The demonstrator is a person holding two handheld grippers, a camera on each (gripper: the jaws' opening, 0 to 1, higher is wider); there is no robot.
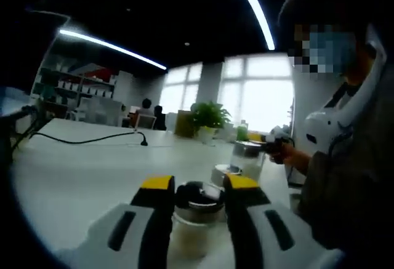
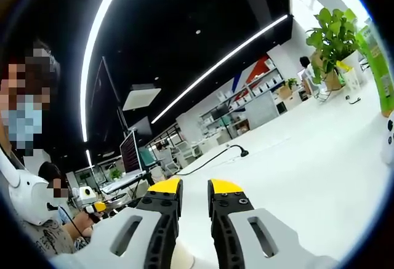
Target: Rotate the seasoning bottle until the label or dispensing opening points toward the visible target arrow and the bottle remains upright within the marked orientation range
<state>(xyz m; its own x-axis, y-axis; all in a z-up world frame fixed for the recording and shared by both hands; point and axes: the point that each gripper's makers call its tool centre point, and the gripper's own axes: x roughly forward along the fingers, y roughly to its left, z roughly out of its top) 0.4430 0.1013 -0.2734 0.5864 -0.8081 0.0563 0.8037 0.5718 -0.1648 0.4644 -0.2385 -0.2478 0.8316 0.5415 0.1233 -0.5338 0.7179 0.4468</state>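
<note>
Left gripper view: my left tongs (image 1: 198, 184) straddle the seasoning bottle (image 1: 195, 220), one yellow-tipped jaw on each side of its dark cap, close against the metal collar, so I am gripping it just below the cap. The bottle stands upright on the white table (image 1: 86, 176), its pale contents showing between my jaws. Just beyond it sit a small metal-lidded jar (image 1: 223, 173) and a taller jar (image 1: 248, 158), near the hand (image 1: 282, 152) of a person standing at the table's right edge. A black cable (image 1: 92, 138) trails across the far side, and a potted plant (image 1: 208, 120) stands by the windows.

In the right gripper view, my right tongs (image 2: 193, 188) are nearly closed, a narrow gap between the yellow tips; whether they pinch the pale thing low between them I cannot tell. A green bottle (image 2: 380, 72) stands at the far right.
</note>
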